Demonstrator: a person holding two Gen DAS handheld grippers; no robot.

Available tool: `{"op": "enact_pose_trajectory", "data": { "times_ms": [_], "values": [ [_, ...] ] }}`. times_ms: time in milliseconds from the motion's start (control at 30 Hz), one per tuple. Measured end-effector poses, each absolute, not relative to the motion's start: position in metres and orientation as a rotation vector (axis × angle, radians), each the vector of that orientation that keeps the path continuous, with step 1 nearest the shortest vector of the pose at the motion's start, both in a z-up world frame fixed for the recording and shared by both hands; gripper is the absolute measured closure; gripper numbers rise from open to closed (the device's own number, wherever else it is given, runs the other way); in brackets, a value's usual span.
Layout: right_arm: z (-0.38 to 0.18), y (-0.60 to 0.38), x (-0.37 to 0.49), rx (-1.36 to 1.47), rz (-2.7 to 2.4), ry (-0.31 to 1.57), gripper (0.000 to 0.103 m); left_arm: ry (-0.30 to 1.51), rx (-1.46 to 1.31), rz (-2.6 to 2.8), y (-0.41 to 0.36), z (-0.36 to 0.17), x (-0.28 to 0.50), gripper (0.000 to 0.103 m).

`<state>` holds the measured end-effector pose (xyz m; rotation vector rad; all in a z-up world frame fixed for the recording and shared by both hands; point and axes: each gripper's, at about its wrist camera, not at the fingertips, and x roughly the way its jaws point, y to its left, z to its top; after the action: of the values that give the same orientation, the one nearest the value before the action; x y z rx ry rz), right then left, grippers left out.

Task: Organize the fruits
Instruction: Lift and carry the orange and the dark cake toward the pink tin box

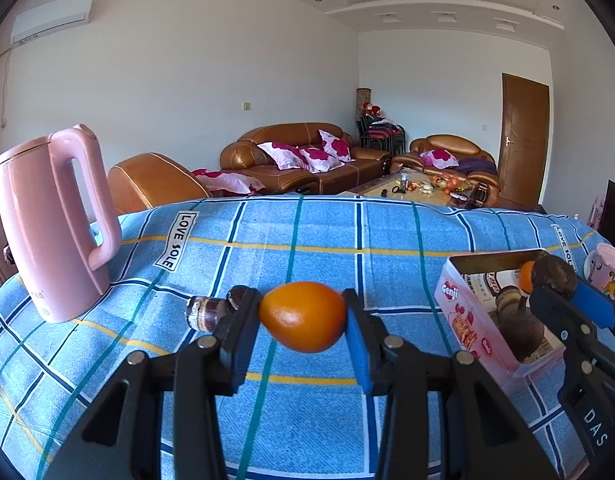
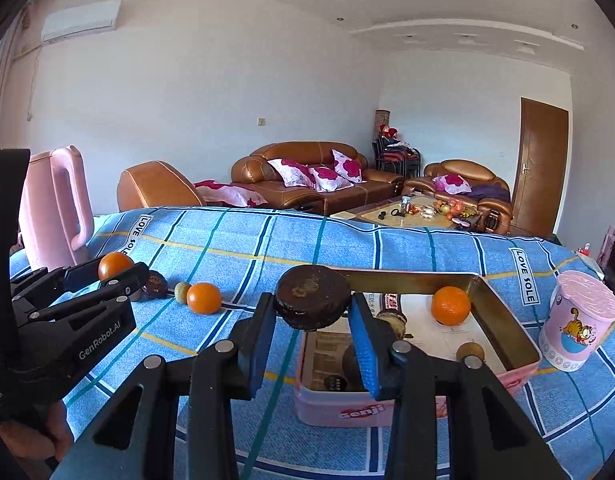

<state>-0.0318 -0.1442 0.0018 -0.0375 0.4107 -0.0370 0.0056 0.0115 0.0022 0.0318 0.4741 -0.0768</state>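
Observation:
My left gripper (image 1: 303, 316) is shut on an orange (image 1: 303, 322) and holds it above the blue checked cloth. From the right wrist view the left gripper (image 2: 119, 270) shows at the left with that orange (image 2: 114, 264). My right gripper (image 2: 313, 300) is shut on a dark brown round fruit (image 2: 313, 296), just over the near left end of the open pink tin (image 2: 339, 408). In the tin lie an orange (image 2: 450, 305) and some dark fruits. On the cloth lie another orange (image 2: 204, 298), a small greenish fruit (image 2: 182, 292) and a dark fruit (image 2: 155, 284).
A pink kettle (image 1: 55, 224) stands at the table's left. A pink cartoon cup (image 2: 579, 320) stands right of the tin (image 1: 463, 320). Two dark fruits (image 1: 211, 312) lie just left of the left gripper. Sofas and a coffee table are beyond the far edge.

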Motion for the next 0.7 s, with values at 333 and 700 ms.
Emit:
{"op": "enact_pose_trajectory", "data": {
  "times_ms": [333,700],
  "values": [
    [0.006,-0.176,-0.036,-0.024,-0.085,0.402,0.063,0.468,0.041,-0.115,-0.017,0.004,0.003,0.06],
    [0.011,-0.218,-0.043,-0.007,-0.155,0.384,0.063,0.454,0.041,-0.165,-0.041,0.005,0.0,0.06]
  ]
}}
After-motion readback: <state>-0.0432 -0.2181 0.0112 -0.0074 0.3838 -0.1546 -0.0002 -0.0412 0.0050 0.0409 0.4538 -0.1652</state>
